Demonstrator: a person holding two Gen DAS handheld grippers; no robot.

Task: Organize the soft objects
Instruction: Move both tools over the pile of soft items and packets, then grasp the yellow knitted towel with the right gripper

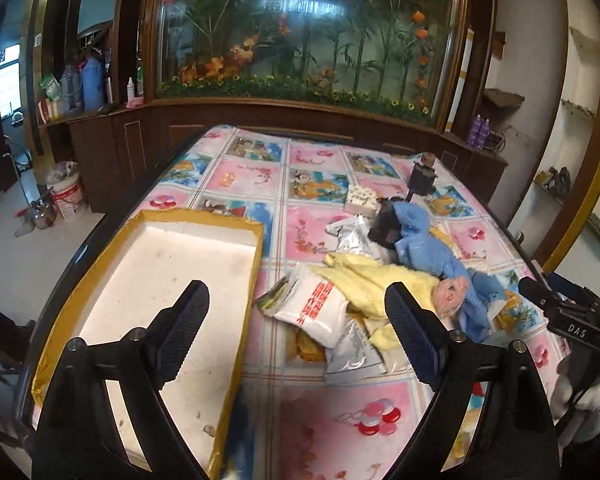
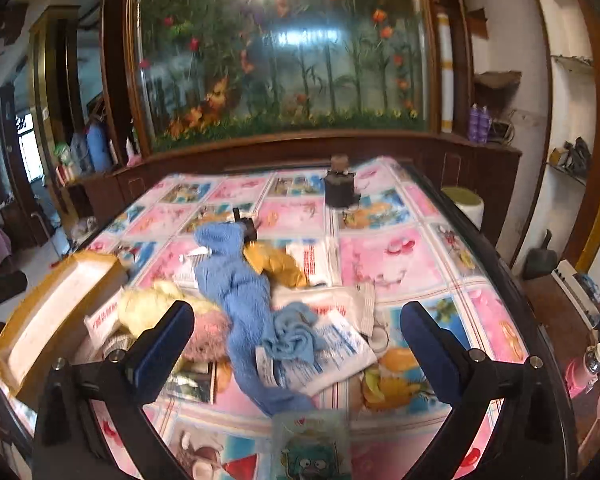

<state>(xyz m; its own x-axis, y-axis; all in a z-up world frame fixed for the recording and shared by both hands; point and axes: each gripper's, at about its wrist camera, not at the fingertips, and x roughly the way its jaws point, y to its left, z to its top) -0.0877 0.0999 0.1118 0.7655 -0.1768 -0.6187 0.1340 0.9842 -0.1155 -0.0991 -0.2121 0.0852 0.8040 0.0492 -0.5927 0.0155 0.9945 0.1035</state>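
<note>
Left gripper point(image 1: 297, 320) black-framed with ribbed dark-blue fingers point(image 1: 414, 334), silver screws behind each, right gripper point(image 2: 297, 344) identical, white-gloved hand point(image 1: 584, 404) beneath black body marked "DAS"

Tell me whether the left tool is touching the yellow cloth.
Apart. In the left wrist view the left tool hangs open above the table, nothing between its fingers; the yellow cloth lies on the table beyond, among the packets.
</note>
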